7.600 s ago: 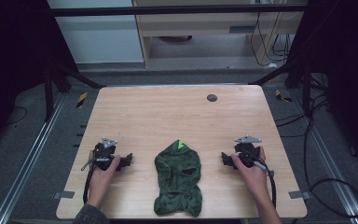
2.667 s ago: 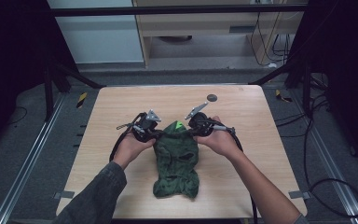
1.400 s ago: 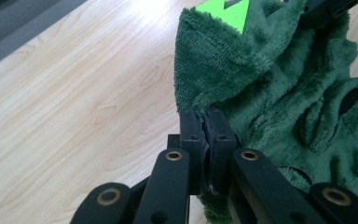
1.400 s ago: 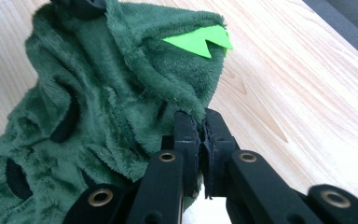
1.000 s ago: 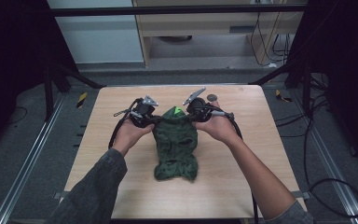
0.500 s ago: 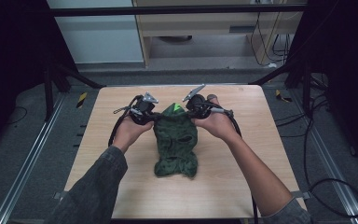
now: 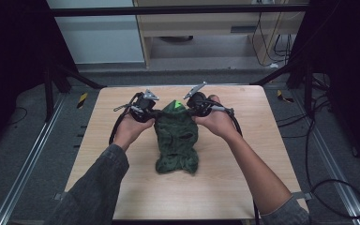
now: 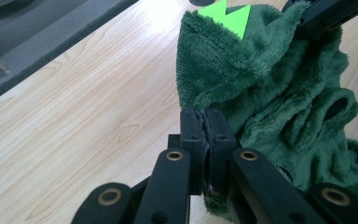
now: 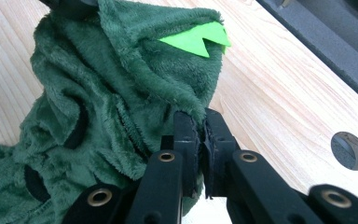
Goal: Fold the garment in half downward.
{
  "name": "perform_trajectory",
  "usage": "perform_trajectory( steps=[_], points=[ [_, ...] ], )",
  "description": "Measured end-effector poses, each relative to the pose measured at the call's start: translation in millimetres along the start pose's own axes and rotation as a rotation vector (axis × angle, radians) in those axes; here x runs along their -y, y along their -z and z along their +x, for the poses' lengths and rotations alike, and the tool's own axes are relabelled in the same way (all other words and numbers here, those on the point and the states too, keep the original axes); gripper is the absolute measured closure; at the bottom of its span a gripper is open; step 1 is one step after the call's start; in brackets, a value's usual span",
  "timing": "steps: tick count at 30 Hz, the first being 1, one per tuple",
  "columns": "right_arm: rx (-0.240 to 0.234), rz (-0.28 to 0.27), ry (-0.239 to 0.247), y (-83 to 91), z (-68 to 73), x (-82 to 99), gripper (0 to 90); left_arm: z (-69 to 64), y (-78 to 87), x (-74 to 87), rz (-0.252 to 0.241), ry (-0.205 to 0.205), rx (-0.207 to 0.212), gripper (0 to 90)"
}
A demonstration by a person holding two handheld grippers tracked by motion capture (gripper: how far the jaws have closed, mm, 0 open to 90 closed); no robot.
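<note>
A dark green plush hood (image 7: 176, 138) with eye holes and a bright green felt tab (image 7: 176, 104) at its top lies lengthwise on the wooden table (image 7: 234, 187). My left gripper (image 7: 153, 114) is shut on the hood's upper left edge; in the left gripper view the jaws (image 8: 207, 128) pinch the fleece (image 8: 279, 93). My right gripper (image 7: 190, 108) is shut on the upper right edge, its jaws (image 9: 200, 128) clamped on the fabric (image 9: 98, 84). The top of the hood is held up between both grippers while its lower part trails on the table.
A round hole (image 9: 349, 150) in the tabletop lies near the right gripper, toward the far edge. Metal rails (image 7: 28, 168) run along both sides of the table. Cables (image 7: 330, 187) trail from the grippers. Bare wood surrounds the hood on every side.
Over the last second both hands and the hood's top stay near the far middle of the table with little movement. Earlier, the grippers came in from the table's sides and pulled the hood away from the near edge.
</note>
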State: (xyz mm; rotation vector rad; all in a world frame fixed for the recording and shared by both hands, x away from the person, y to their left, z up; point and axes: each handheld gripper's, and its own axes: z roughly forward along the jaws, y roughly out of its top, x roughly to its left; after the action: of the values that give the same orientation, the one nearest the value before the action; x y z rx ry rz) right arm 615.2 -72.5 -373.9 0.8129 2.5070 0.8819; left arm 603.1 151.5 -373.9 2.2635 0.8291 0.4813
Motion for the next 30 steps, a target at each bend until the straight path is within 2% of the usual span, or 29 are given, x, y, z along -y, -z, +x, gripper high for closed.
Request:
perform_trajectory(
  steps=[3, 14, 18, 21, 30],
  points=[
    [0.004, 0.009, 0.016, -1.5, 2.0, 3.6, 85.6, -2.8, -0.4, 1.7, 0.001, -0.006, 0.0, 87.8],
    [-0.002, -0.018, 0.017, 0.9, 12.9, 17.9, 85.5, -13.5, -1.0, 12.5, 0.005, -0.039, 0.005, 87.9],
    [-0.007, -0.023, 0.038, 2.0, 21.1, 24.8, 85.2, -15.8, -1.0, 21.0, -0.009, -0.025, 0.02, 88.0],
    [-0.016, -0.029, 0.032, 0.6, 26.4, 31.8, 85.2, -17.9, -2.7, 26.6, -0.011, -0.017, 0.028, 87.9],
    [-0.023, -0.045, 0.055, 4.5, 38.6, 40.5, 85.0, -29.9, 1.3, 38.9, -0.015, -0.037, 0.035, 87.9]
  ],
)
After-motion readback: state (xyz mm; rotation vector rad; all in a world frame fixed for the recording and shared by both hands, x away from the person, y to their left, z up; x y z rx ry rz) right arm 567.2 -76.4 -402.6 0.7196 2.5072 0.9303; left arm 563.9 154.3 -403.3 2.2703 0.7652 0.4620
